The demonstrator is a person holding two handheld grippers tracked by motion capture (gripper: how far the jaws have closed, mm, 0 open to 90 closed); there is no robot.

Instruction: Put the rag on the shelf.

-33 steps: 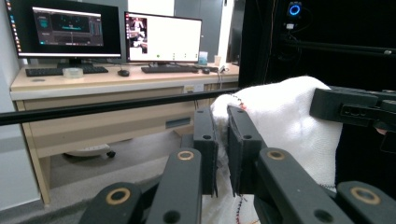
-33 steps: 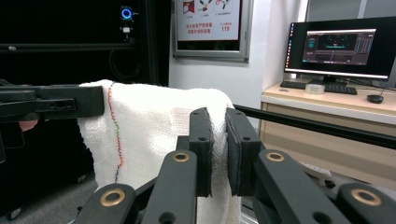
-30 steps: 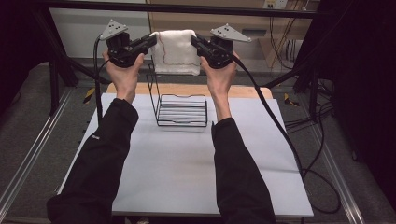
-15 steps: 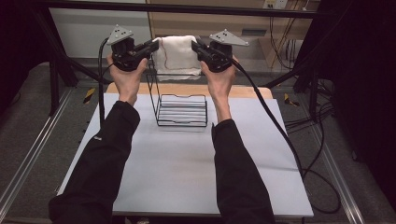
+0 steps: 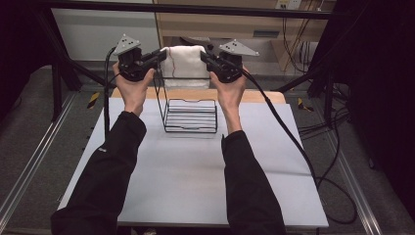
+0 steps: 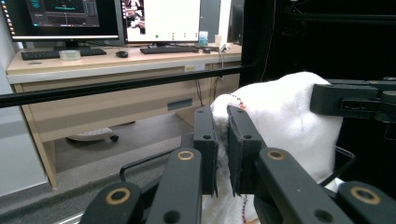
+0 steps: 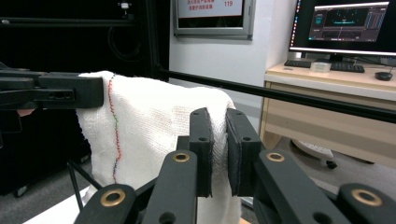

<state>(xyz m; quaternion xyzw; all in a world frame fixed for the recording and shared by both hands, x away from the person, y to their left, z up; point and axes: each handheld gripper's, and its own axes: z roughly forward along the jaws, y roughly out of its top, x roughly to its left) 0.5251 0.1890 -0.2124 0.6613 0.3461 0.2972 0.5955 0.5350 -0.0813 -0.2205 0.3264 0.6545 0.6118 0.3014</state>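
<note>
Both tools are clamped on the towel [image 5: 182, 61], left tool [image 5: 157, 56] pinching its left end, right tool [image 5: 204, 55] its right, so the cloth hangs stretched crosswise between them. Rack [image 5: 191, 115] sits directly below on the worktop [image 5: 195, 171], and the towel's long axis looks parallel to its top rail, so lowering straight down should drape it.

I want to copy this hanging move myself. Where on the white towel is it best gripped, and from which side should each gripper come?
Grip the white towel at its two upper corners, one gripper per side. The left gripper comes in from the left edge and the right gripper from the right, both pinching the thin hem. Held so, the cloth stays spread and hangs flat over the black wire rack.
</note>
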